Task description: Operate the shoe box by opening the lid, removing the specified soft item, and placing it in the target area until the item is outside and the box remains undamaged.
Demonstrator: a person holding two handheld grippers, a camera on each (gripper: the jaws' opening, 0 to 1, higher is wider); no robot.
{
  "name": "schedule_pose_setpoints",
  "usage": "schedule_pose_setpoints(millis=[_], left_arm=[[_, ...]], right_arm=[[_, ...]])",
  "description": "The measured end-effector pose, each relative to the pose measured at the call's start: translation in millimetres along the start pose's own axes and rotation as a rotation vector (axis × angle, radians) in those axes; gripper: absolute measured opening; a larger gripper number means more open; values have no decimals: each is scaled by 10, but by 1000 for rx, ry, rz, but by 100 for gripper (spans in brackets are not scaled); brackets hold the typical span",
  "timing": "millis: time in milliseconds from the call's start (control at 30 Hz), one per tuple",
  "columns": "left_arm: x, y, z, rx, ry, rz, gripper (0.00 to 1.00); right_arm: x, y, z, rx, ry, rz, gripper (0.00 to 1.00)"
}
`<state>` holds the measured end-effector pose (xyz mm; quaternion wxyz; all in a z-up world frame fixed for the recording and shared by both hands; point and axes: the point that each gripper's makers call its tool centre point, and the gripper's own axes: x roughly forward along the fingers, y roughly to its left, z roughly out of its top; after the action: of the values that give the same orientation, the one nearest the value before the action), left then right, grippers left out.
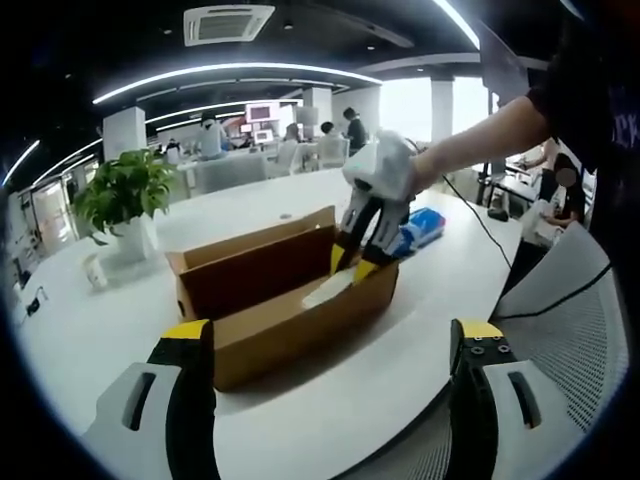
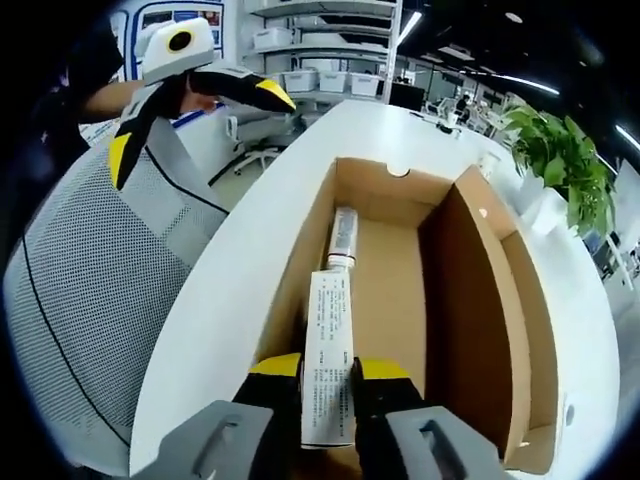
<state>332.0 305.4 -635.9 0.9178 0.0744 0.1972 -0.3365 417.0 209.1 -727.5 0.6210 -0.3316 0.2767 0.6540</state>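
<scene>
An open brown cardboard shoe box (image 1: pixel 300 320) lies on the white table, with its lid (image 2: pixel 478 300) standing upright along one side. My right gripper (image 2: pixel 330 368) is shut on the near end of a white printed tube (image 2: pixel 330 340). The tube lies along the box floor with its cap pointing to the far end. In the left gripper view the right gripper (image 1: pixel 352 268) reaches down into the box over the tube (image 1: pixel 328 290). My left gripper (image 1: pixel 332 332) is held wide open, in front of the box and clear of it. It also hangs in the air over the chair (image 2: pixel 195 125).
A grey mesh chair (image 2: pixel 90 280) stands against the table's curved edge (image 2: pixel 230 270). A blue packet (image 1: pixel 420 228) lies behind the box. A potted plant (image 1: pixel 125 195) stands on the table, and a small white cup (image 1: pixel 95 272) sits near it. People sit at desks far behind.
</scene>
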Motion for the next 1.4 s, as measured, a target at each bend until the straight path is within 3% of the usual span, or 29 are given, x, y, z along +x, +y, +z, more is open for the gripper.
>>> schedule_pose_setpoints(millis=[833, 1167, 1400], left_arm=[[-4, 2, -3, 6, -5, -8, 97], [-8, 0, -6, 8, -6, -9, 97], [-4, -7, -18, 9, -2, -15, 97]], right_arm=[[-548, -121, 261, -52, -78, -91, 14], [-783, -192, 298, -50, -101, -127, 14], [-967, -254, 211, -41, -96, -154, 14]])
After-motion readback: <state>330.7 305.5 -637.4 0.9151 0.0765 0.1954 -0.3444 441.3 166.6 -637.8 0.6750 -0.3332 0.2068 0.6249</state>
